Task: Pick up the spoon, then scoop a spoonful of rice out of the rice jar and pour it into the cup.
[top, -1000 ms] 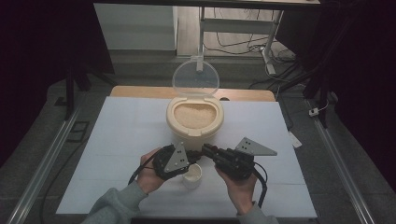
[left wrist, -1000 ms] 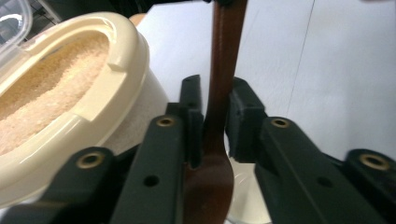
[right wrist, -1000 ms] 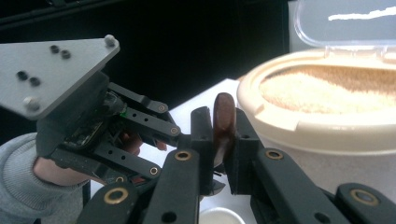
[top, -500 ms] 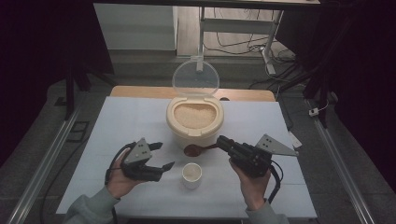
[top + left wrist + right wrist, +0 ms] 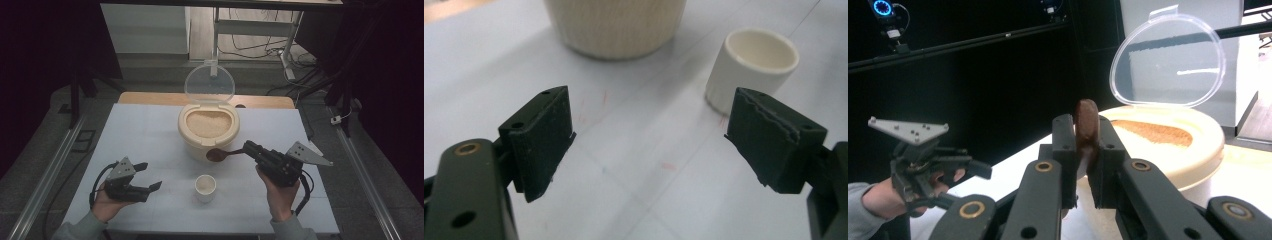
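Near the table's (image 5: pixel 150 130) front edge, the left gripper (image 5: pixel 150 176) lies level, pointing right toward the small cup (image 5: pixel 205 186), its jaws just opened wide with nothing between them. The right gripper (image 5: pixel 246 148) angles toward the rice container (image 5: pixel 208 131) mid-table, clamping the brown spoon (image 5: pixel 220 154), whose bowl hangs at the container's front wall.

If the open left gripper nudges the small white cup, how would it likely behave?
The small white cup looks stiff and light, so it would probably slide on the smooth table. Taller than wide, with straight walls, it may tip if pushed near the rim. The left gripper stands open beside it.
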A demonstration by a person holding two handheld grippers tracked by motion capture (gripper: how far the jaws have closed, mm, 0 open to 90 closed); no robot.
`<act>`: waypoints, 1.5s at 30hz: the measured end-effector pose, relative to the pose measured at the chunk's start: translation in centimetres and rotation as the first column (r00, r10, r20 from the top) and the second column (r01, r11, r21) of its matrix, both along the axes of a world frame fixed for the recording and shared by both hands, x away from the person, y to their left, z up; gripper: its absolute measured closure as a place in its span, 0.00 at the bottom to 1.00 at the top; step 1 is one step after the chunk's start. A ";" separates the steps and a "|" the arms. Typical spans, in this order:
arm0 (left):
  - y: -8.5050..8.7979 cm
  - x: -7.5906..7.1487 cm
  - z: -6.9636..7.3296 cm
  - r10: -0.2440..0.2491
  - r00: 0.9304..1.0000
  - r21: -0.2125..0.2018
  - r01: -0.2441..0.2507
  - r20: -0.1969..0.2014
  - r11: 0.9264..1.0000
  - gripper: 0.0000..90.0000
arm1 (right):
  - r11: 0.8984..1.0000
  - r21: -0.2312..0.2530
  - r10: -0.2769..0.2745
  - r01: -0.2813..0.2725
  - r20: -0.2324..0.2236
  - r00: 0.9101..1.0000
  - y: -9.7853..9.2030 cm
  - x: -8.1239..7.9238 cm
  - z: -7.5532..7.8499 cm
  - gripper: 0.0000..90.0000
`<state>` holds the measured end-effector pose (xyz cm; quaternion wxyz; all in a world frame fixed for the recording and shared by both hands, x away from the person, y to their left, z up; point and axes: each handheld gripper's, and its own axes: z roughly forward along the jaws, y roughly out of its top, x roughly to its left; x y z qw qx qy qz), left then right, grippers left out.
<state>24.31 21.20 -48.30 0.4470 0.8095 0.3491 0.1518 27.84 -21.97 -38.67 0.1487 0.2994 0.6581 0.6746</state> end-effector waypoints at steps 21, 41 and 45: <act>1.3 -0.2 -2.3 0.026 0.998 0.030 -0.024 -0.054 0.999 0.19 | 0.998 0.037 -0.045 0.043 0.048 0.998 -1.5 0.4 1.1 0.92; 1.2 -0.1 -2.6 0.020 0.997 0.042 -0.017 -0.070 0.999 0.18 | 0.991 -0.006 -0.137 0.137 0.048 0.989 1.5 6.8 4.3 0.92; 1.1 -0.1 -2.7 0.018 0.997 0.046 -0.015 -0.074 0.999 0.18 | 0.984 -0.020 -0.175 0.175 0.021 0.984 1.9 8.6 4.2 0.92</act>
